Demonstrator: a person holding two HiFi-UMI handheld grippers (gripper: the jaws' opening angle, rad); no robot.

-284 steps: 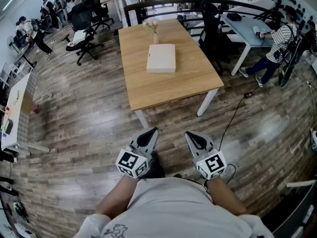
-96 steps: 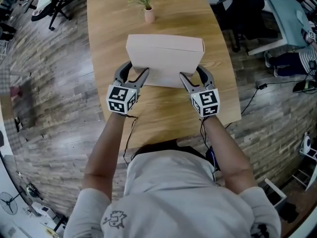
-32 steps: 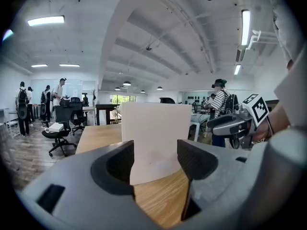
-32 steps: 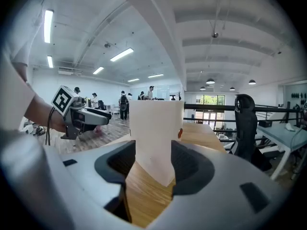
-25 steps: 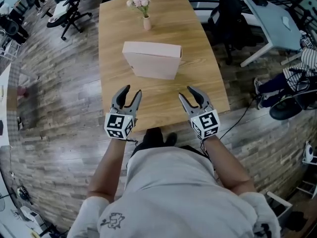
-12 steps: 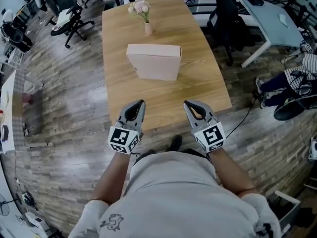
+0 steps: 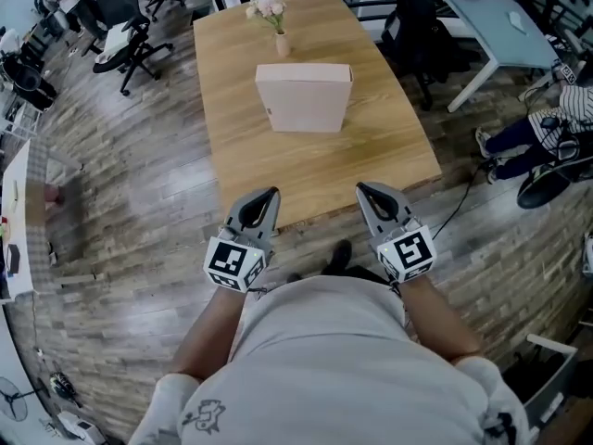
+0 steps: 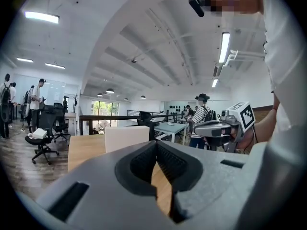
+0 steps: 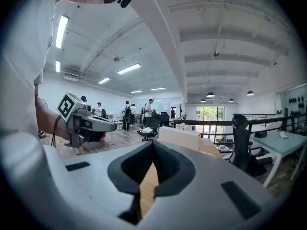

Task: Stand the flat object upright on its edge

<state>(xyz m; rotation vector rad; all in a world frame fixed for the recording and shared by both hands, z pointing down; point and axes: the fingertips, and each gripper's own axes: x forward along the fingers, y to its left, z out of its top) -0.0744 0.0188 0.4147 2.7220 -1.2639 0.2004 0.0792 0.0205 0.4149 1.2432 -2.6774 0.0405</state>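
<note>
Both my tools are closed tight with nothing between the jaws. My left gripper and my right gripper hang side by side just off the near edge of the light wooden table, over the grey-brown plank floor and well apart from the work.

The pale pink flat cardboard box stands upright on one long edge in the far half of the table, about midway between the left and right edges, its broad face toward me. To my eye the job looks done.

The danger is that narrow footing. A knock to the table, or a brush from a tool if I reach in again, could tip the box flat. If it falls away from me it may strike the small pink vase near the far edge.

That vase holds a bunch of pale pink and white flowers. The box is shut, so I cannot tell what is inside it
</note>
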